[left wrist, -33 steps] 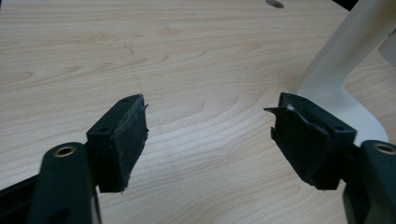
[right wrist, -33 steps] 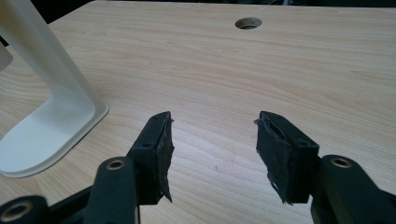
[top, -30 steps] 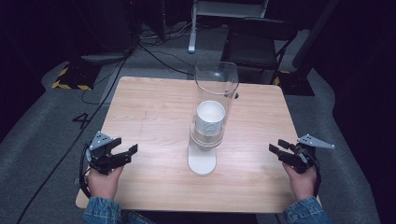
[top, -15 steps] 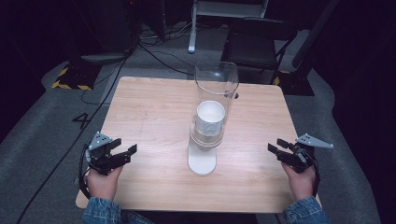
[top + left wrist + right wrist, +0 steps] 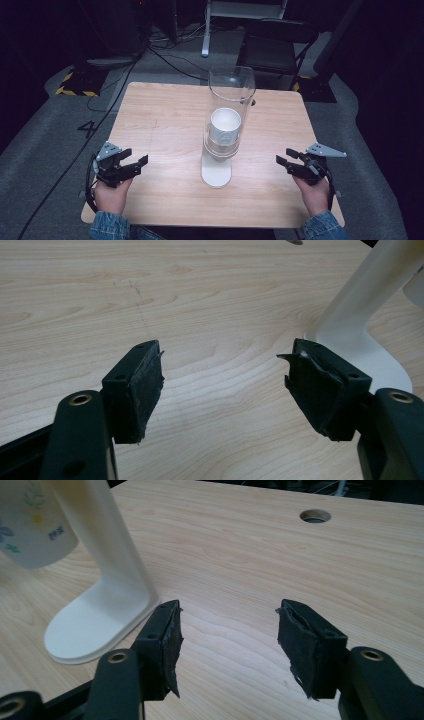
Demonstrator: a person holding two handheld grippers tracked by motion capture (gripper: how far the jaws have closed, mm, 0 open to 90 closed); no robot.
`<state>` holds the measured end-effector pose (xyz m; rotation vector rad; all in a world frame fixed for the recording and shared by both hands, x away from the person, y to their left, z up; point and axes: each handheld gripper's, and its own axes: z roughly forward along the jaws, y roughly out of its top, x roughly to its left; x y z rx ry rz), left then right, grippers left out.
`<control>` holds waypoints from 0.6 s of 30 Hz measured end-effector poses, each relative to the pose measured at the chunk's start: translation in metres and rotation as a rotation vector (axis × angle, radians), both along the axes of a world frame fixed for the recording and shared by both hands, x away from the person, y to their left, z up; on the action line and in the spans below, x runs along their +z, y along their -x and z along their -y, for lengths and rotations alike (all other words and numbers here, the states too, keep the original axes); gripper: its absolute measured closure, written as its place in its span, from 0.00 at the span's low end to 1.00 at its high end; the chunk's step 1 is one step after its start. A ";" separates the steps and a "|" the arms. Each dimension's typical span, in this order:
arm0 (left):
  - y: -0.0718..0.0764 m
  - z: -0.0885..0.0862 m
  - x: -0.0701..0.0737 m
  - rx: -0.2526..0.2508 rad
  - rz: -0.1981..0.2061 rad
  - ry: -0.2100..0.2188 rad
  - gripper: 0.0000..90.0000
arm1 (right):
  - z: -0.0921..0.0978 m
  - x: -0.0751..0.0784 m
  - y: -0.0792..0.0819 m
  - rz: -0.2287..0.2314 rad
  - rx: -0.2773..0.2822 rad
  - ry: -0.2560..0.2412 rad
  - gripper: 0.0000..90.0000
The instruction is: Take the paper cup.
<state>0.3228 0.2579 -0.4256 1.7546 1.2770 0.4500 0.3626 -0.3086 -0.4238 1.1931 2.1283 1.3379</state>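
- You are holding the left gripper (image 5: pixel 134 165) and right gripper (image 5: pixel 286 163) wide apart, low in the frame.
- Next, I think, you are reaching for the cup holder (image 5: pixel 223 131) in the middle.

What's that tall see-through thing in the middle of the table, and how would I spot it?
Start at the wooden table; at its centre a white stand rises. It carries a clear tube with white paper cups stacked inside, the only tall thing there.

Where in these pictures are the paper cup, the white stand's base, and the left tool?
paper cup (image 5: pixel 225 121): high view, on its open white rim.
white stand's base (image 5: pixel 216 175): high view, on its flat foot.
left tool (image 5: pixel 138 164): high view, midway between its fingertips.
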 end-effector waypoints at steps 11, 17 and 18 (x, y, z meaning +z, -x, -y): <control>0.000 0.000 -0.001 -0.008 -0.006 0.012 0.34 | -0.040 0.006 0.004 0.016 0.106 0.027 0.47; -0.001 0.001 -0.002 -0.009 -0.009 0.016 0.34 | -0.058 0.006 0.005 0.021 0.150 0.030 0.46; -0.001 0.001 -0.002 -0.012 -0.010 0.013 0.34 | -0.061 0.007 0.005 0.024 0.156 0.031 0.45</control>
